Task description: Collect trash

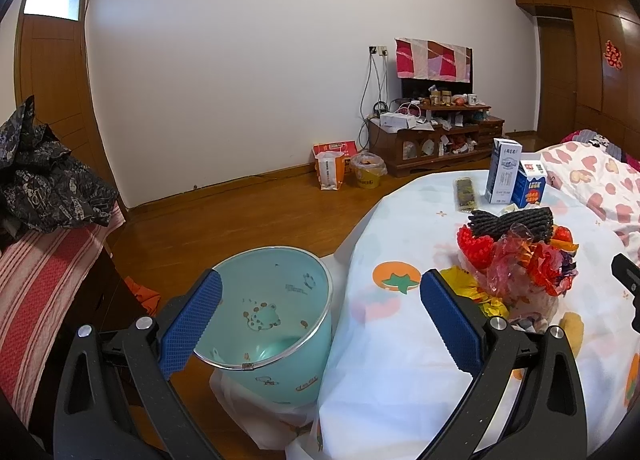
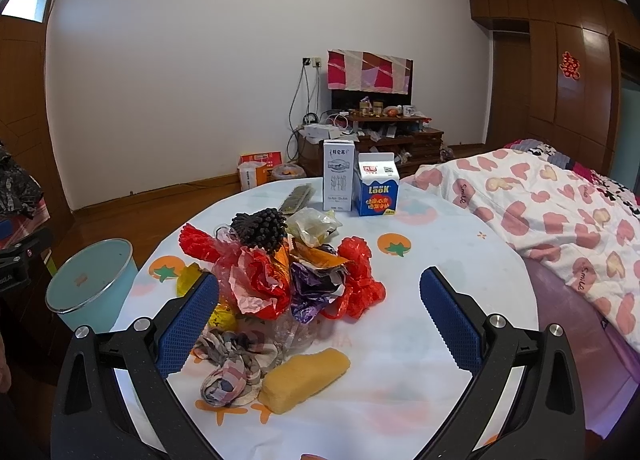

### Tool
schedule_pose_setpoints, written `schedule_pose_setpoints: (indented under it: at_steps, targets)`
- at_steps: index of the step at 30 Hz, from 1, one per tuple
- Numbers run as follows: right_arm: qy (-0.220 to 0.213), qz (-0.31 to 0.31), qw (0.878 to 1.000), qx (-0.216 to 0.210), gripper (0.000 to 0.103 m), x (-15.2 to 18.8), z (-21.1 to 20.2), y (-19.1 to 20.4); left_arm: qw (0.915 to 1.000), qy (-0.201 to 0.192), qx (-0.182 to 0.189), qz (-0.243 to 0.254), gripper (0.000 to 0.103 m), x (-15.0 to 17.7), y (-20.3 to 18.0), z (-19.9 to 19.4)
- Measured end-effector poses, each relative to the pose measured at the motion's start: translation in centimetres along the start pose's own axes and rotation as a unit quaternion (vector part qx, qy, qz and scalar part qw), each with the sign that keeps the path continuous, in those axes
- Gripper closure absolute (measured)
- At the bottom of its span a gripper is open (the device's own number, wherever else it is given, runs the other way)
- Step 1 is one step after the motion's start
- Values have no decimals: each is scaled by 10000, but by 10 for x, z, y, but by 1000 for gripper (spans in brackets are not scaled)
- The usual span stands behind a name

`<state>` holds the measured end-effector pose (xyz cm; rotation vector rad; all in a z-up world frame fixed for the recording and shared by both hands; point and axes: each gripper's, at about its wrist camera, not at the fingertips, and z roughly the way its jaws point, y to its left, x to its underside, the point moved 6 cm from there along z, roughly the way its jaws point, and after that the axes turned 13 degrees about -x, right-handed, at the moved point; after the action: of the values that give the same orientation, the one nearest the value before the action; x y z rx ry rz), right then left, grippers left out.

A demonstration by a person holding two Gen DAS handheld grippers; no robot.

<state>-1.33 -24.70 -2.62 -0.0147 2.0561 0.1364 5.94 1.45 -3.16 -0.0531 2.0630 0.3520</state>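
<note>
A heap of trash [image 2: 288,276] lies on the round table [image 2: 440,252]: red and purple wrappers, a black foam net [image 2: 260,230], a crumpled cloth [image 2: 236,364] and a yellow sponge [image 2: 304,378]. It also shows in the left wrist view [image 1: 520,260]. A teal bin [image 1: 264,312] stands on the floor left of the table, also in the right wrist view [image 2: 90,284]. My left gripper [image 1: 320,320] is open and empty over the gap between bin and table. My right gripper [image 2: 320,320] is open and empty just above the heap.
Two milk cartons [image 2: 360,183] and a dark flat packet [image 2: 298,197] stand at the table's far side. A bed with a heart quilt [image 2: 560,211] is on the right. A striped seat with a dark bag [image 1: 44,179] is on the left.
</note>
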Motion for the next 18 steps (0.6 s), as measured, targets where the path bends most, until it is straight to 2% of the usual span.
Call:
schedule_pose_setpoints:
  at_steps: [6,8,13,16,18]
  targets:
    - [145,79,9997,177,4,11,11,-10,9992,-68,-363,161,6,15,-12,17]
    - [197,131,9994,271,5,17,15,-16,9988,28,-424,227,6,26,-20,26]
    - [480,344,9973,427,5,41,31,-32,9984,280,-341,340,6,50,-37,41]
    - [621,458,9963,366,6,53,39,-34,9983,325,-287,387,6,57,-43,42]
    - [712,514,9957,288,10,59,43,-32,9982,327,-267,435,6,59,-47,41]
